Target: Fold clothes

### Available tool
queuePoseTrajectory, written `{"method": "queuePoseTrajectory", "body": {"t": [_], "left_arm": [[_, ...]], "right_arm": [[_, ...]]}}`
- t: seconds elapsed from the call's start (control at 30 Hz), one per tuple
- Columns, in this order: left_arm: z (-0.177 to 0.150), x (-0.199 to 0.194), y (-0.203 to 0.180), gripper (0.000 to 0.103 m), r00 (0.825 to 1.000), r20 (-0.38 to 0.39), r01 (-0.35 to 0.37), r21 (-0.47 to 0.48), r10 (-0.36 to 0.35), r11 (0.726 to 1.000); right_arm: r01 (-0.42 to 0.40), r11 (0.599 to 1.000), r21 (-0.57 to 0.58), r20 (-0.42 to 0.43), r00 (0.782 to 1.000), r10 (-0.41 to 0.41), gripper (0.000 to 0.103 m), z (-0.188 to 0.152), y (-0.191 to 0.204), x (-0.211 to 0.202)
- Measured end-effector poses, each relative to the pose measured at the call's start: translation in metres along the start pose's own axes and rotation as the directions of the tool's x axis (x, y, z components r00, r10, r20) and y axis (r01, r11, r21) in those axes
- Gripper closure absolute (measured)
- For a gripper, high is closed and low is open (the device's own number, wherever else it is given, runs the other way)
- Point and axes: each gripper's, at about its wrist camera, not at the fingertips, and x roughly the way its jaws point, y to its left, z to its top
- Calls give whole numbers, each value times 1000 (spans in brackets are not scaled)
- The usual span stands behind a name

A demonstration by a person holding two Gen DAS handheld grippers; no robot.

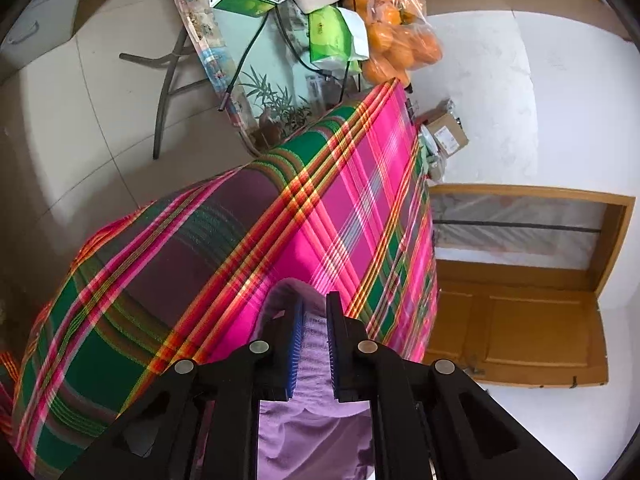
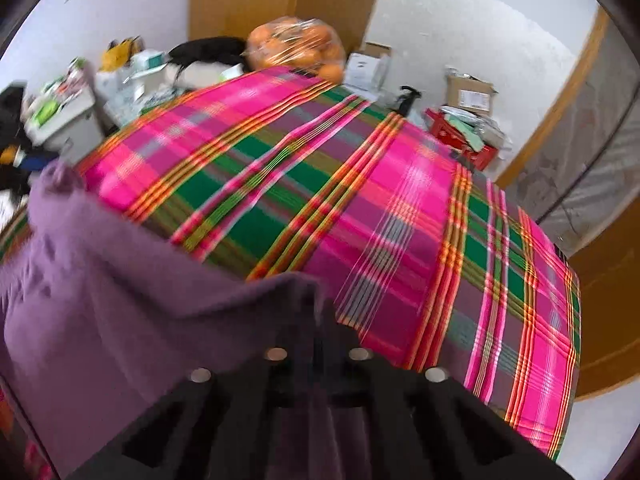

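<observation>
The left tool (image 1: 311,340) is closed on a bunched edge of a purple garment (image 1: 310,412), cloth pressed between its blue pads, low centre of the left wrist view; the right tool (image 2: 320,344) grips the same garment (image 2: 120,300), its tips buried in cloth, the view blurred. The garment hangs from both tools above a plaid-covered desk (image 2: 360,200), spreading to the lower left of the right view. By this judgement it is lifted and not folded flat; no folded pile shows, and whether this is a spreading-out or a mid-fold carry cannot be told. Counted: two tools, one garment, one plaid cloth; one bag of oranges (image 1: 396,40) at the upper centre; several boxes beyond, too cluttered to number.
</observation>
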Motion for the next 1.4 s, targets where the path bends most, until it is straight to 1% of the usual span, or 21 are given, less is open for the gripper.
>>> {"method": "queuePoseTrajectory", "body": {"t": [0.07, 0.13, 0.27, 0.37, 0.47, 0.53, 0.63, 0.67, 0.73, 0.83, 0.9, 1.03, 1.1, 1.13, 1.17, 1.2, 1.27, 1.4], "left_arm": [[-2, 1, -3, 92, 1000, 0, -5, 16, 5, 1000], [-4, 0, -8, 92, 1000, 9, -18, 46, 17, 999], [-12, -2, -23, 92, 999, 20, -39, 131, 37, 991], [-17, -4, -31, 92, 997, 40, -67, 181, 61, 981], [-20, -8, -34, 92, 996, 52, -78, 199, 69, 977], [-23, -11, -36, 92, 996, 59, -77, 205, 67, 976], [-30, -10, -39, 92, 997, 42, -68, 221, 60, 973], [-33, -9, -39, 87, 998, 32, -65, 224, 59, 972], [-39, -6, -40, 84, 998, 13, -58, 230, 57, 972], [-48, -2, -42, 84, 998, -17, -48, 238, 54, 970], [-54, 0, -43, 84, 998, -36, -41, 243, 52, 969], [-67, 6, -45, 84, 996, -75, -27, 253, 48, 967], [-72, 11, -44, 73, 994, -108, -7, 241, 34, 971], [-74, 17, -41, 63, 992, -128, 5, 215, 23, 977], [-75, 23, -38, 61, 989, -144, 14, 187, 14, 982], [-76, 28, -36, 61, 988, -155, 15, 169, 11, 985], [-78, 35, -33, 61, 988, -152, -9, 155, 32, 988], [-73, 42, -29, 61, 993, -106, -30, 110, 41, 994]], "right_arm": [[-4, 998, 62, 31, 1000, 2, 100, 9, -9, -2], [7, 992, 125, 52, 999, -14, 100, 18, -19, -3], [37, 976, 216, 78, 995, -55, 100, 35, -36, 0], [64, 969, 237, 17, 997, -70, 100, 41, -42, 18], [79, 967, 244, -41, 997, -71, 100, 41, -44, 38], [86, 962, 258, -56, 996, -74, 100, 39, -45, 45], [112, 948, 296, -53, 993, -101, 100, 39, -51, 47], [117, 943, 313, -55, 993, -105, 100, 39, -53, 47], [102, 939, 330, -69, 994, -84, 100, 39, -55, 50], [75, 945, 320, -57, 997, -59, 99, 36, -52, 46], [72, 942, 329, -43, 997, -61, 98, 33, -52, 39], [48, 945, 324, -17, 999, -45, 95, 28, -50, 23], [37, 949, 313, -6, 999, -37, 89, 25, -46, 15], [32, 951, 307, -1, 999, -33, 89, 23, -45, 10], [27, 953, 302, 4, 1000, -29, 88, 22, -43, 7], [30, 955, 294, -2, 1000, -30, 88, 20, -40, 7], [31, 957, 287, -13, 1000, -29, 88, 16, -35, 8], [27, 957, 288, -29, 999, -20, 88, 11, -32, 15]]}}
